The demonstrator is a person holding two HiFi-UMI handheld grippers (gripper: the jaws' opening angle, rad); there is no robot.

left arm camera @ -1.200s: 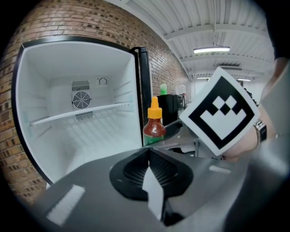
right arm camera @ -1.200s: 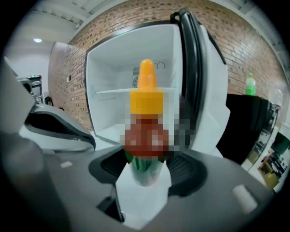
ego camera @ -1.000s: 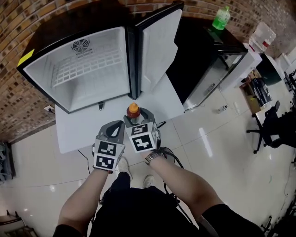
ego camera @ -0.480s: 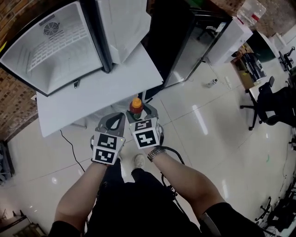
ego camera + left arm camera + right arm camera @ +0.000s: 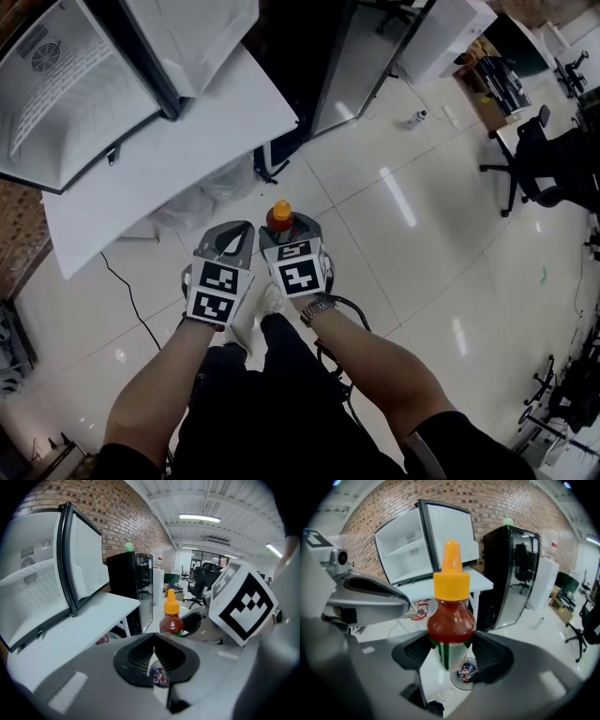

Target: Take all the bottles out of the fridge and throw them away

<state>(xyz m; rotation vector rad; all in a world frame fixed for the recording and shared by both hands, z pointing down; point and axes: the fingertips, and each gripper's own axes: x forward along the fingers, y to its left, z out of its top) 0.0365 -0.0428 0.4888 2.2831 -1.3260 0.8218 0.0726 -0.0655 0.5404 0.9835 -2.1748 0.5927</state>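
Note:
A sauce bottle (image 5: 279, 216) with an orange cap and red contents stands upright between the jaws of my right gripper (image 5: 287, 231), which is shut on its lower body. In the right gripper view the bottle (image 5: 450, 620) fills the middle, and the pads (image 5: 490, 656) press on its green-and-white label. My left gripper (image 5: 232, 240) hangs just left of it over the floor, jaws shut with nothing between them (image 5: 154, 652). From the left gripper view the bottle (image 5: 171, 618) shows just ahead to the right. The open white fridge (image 5: 56, 103) lies at the upper left, its inside bare.
The fridge stands on a white table (image 5: 187, 141) with a pale plastic bag (image 5: 192, 208) beneath. A black glass-door cabinet (image 5: 314, 56) stands beside it, with a green bottle (image 5: 507, 521) on top. A small bottle (image 5: 415, 118) lies on the tiled floor. Office chairs (image 5: 553, 159) are at the right.
Both grippers have come down and back from the fridge and table, and are now over the floor. The right one still holds the sauce bottle. The fridge has slid to the upper left.

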